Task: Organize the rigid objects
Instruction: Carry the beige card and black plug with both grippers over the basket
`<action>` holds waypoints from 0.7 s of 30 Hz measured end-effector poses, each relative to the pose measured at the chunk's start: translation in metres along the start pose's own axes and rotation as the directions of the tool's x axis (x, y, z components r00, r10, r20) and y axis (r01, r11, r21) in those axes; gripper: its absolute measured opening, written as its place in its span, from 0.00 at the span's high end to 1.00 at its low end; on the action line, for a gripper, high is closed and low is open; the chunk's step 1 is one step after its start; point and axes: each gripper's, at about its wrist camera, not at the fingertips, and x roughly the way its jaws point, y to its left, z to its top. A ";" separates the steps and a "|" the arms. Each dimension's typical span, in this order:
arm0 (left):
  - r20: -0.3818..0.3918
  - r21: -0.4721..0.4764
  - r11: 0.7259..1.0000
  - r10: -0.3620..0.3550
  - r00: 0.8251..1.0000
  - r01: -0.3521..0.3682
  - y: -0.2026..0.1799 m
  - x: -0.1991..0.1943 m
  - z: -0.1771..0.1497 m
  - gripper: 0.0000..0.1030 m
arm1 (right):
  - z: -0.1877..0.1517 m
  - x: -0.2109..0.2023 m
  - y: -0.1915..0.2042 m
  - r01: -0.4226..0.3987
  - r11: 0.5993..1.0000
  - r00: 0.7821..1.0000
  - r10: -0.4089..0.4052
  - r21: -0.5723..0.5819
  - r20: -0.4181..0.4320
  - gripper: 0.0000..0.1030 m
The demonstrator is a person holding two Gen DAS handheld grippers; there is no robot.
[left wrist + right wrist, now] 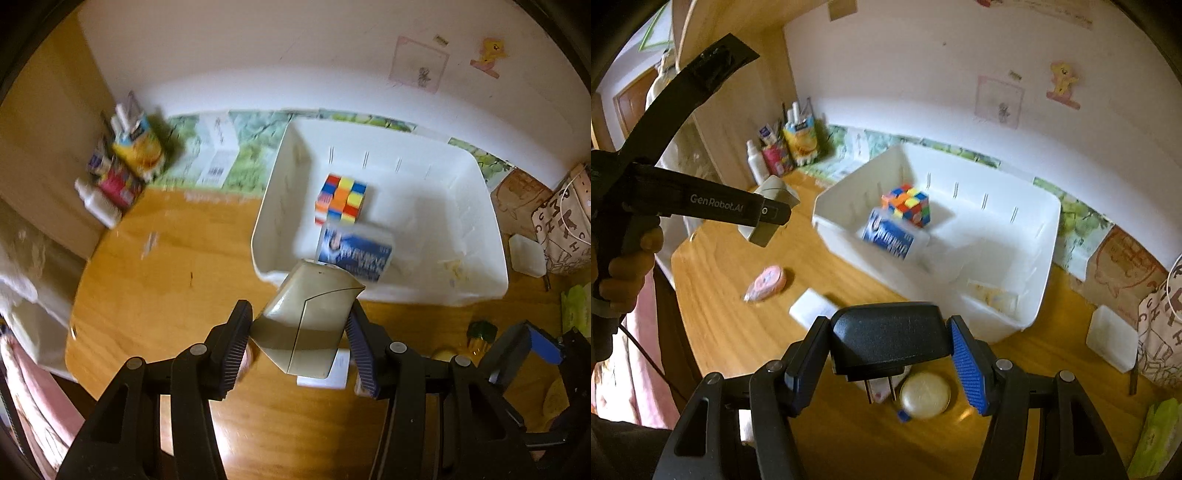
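Currently we hold the left gripper clenched on a beige wedge-shaped box, lifted above the wooden desk, just short of the white bin. Our right gripper grips a black plug adapter, its prongs pointing down, over a round yellowish disc. Inside the bin: a colour cube and a blue-printed box, touching. On the desk: a pink tape dispenser and a white block.
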 end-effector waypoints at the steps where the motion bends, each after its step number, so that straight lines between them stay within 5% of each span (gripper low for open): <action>1: 0.007 0.011 1.000 0.000 1.000 0.000 -0.002 0.001 0.004 0.46 | 0.004 0.001 -0.003 0.005 1.000 1.000 -0.006 0.007 0.013 0.38; 13: 0.082 0.094 0.994 -0.065 0.995 0.058 -0.018 0.020 0.046 0.46 | 0.028 0.017 -0.038 0.060 0.992 0.989 -0.074 0.109 0.130 0.38; 21: 0.175 0.141 0.982 -0.152 0.973 0.128 -0.023 0.030 0.058 0.46 | 0.040 0.031 -0.053 0.092 0.986 0.973 -0.119 0.139 0.198 0.38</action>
